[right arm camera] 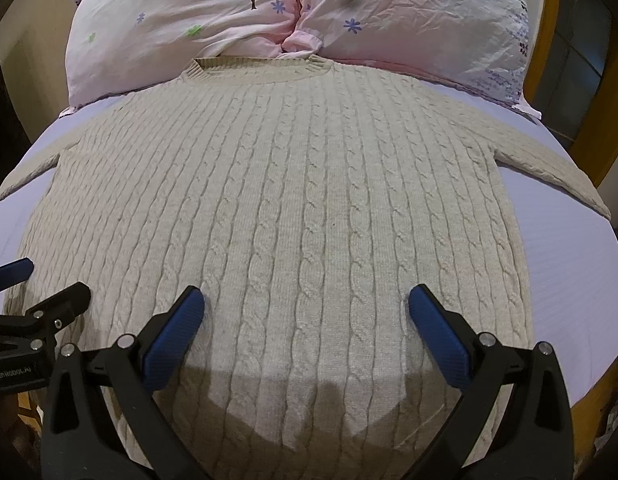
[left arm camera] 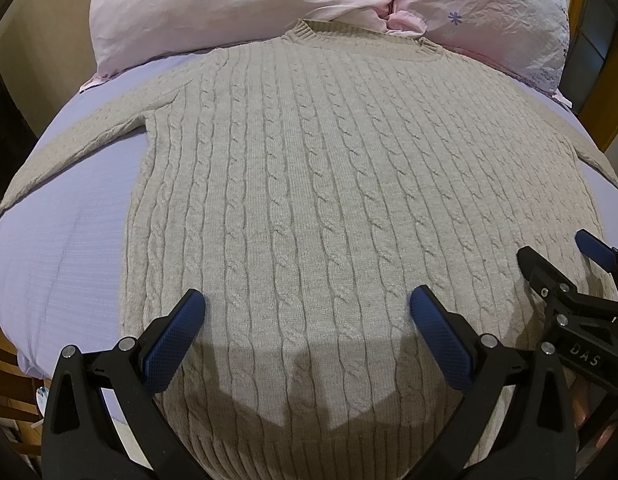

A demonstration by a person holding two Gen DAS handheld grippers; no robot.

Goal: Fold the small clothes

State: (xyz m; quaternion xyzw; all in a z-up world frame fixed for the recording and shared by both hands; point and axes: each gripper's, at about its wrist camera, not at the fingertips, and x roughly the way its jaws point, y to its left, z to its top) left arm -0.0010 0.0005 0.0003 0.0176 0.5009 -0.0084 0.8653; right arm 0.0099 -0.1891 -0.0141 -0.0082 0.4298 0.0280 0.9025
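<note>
A beige cable-knit sweater (left arm camera: 309, 184) lies flat, front up, on a lavender bed sheet (left arm camera: 69, 248), collar at the far end and both sleeves spread out to the sides. It also shows in the right wrist view (right arm camera: 301, 200). My left gripper (left arm camera: 307, 308) is open and empty, hovering above the sweater's lower left part. My right gripper (right arm camera: 307, 306) is open and empty above the lower right part. The right gripper shows at the right edge of the left wrist view (left arm camera: 565, 256). The left gripper shows at the left edge of the right wrist view (right arm camera: 41, 280).
Two pink flowered pillows (left arm camera: 237, 4) (right arm camera: 409, 28) lie behind the collar at the head of the bed. The lavender sheet (right arm camera: 577, 288) extends beyond the sweater on both sides. A wooden frame (left arm camera: 597, 92) stands at the far right; wooden slats (left arm camera: 5, 384) lie at lower left.
</note>
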